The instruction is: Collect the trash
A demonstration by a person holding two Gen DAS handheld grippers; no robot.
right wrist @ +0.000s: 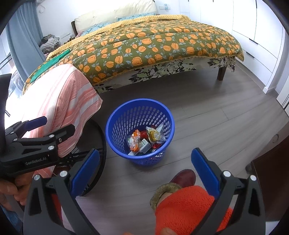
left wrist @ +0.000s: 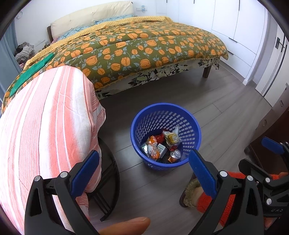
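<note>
Fingers (left wrist: 86,173) on the left gripper (left wrist: 144,173) are spread wide with nothing between them, and same deal on the right gripper (right wrist: 146,171), whose blue pads (right wrist: 206,168) sit far apart and empty too. Biggest thing in the room is the bed (left wrist: 137,47) with its olive quilt covered in orange flowers, running across the back of both views, cream headboard (left wrist: 90,16) up at the far end and white wardrobe doors (left wrist: 240,23) along the right wall. Next down, a pink and white striped towel (left wrist: 45,117) is draped over a round black frame (left wrist: 112,173) on the left, near the foot of the bed. The grey wood floor (left wrist: 207,101) fills the middle, and standing upright on it, between the towel and the person's legs, is the blue basket (left wrist: 189,123). The trash is already down in the bottom of it: crinkly snack wrappers (left wrist: 171,138), a small white box (left wrist: 161,149), and a drink can (left wrist: 175,155) by the near wall. Lower right shows an orange fleecy leg (right wrist: 182,207) and a dark red slipper (right wrist: 186,177).
</note>
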